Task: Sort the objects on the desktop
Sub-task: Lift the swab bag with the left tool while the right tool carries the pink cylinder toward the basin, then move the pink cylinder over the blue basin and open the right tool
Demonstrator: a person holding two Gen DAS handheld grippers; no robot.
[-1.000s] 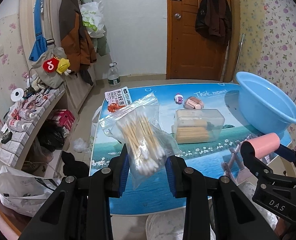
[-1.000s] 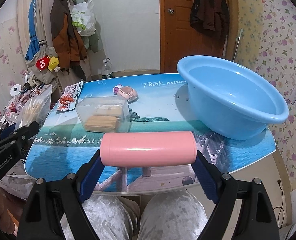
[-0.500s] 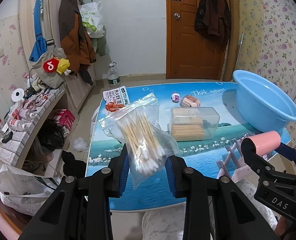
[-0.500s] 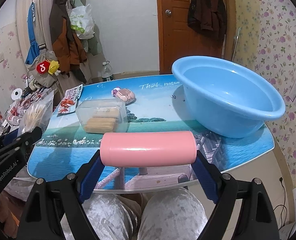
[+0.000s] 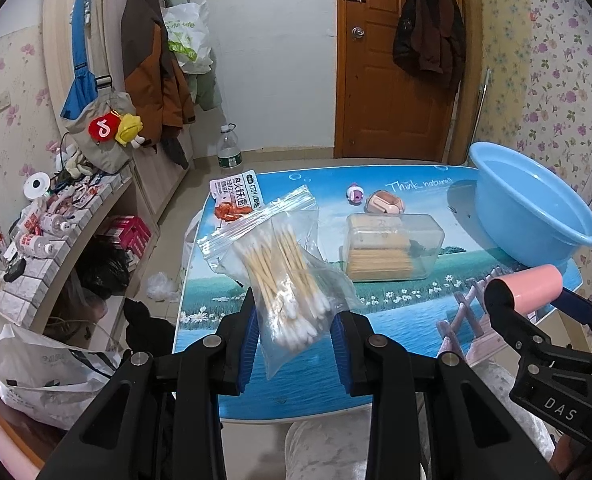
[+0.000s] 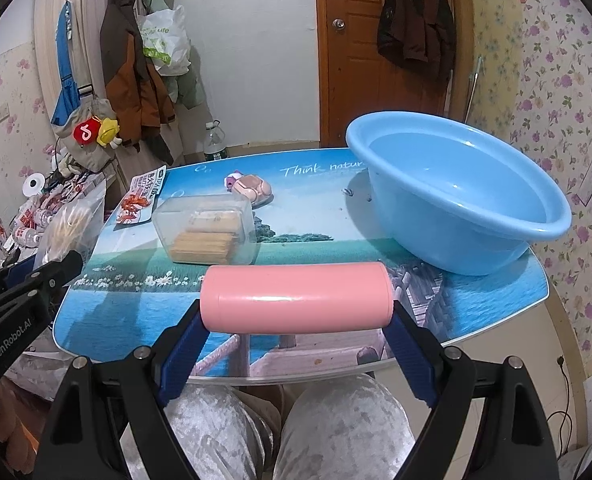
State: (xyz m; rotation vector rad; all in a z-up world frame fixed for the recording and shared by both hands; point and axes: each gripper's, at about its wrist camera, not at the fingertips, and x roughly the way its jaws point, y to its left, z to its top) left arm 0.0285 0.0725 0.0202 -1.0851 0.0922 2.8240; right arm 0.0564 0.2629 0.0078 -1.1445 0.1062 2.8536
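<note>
Nearest the cameras, pale crushed-velvet trousers (image 6: 328,428) cover the person's knees below the front edge of the table (image 6: 135,312), whose glossy top is printed with a blue sea, a wooden pier and a strip of daisies. The right hand-held gripper (image 6: 296,328) is clamped endwise on a smooth matte pink cylinder (image 6: 296,298), which lies crosswise between the blue ribbed pads, held level above the table's near edge. The left hand-held gripper (image 5: 293,330) pinches the lower part of a clear, crinkled zip-top plastic bag of wooden-stemmed cotton swabs (image 5: 279,264); the bag stands tilted up and to the left from the jaws, its sealed strip uppermost, held in the air over the table's left front part. In the left wrist view the right tool shows at the lower right, black-framed, with the pink cylinder poking up from it. Farther back, near the table's middle, lies a clear rectangular plastic box holding stacked tan wooden sticks (image 6: 205,234). To its right stands a wide, round, light blue plastic basin (image 6: 456,196), smooth and shiny, its far-right rim overhanging the table's edge. Behind the box rest a small peach-coloured rounded object (image 6: 253,190) and a little purple-and-white toy (image 5: 355,193), just beside each other. At the far left corner lies a flat white printed snack packet with a red crayfish picture (image 5: 235,198).
</note>
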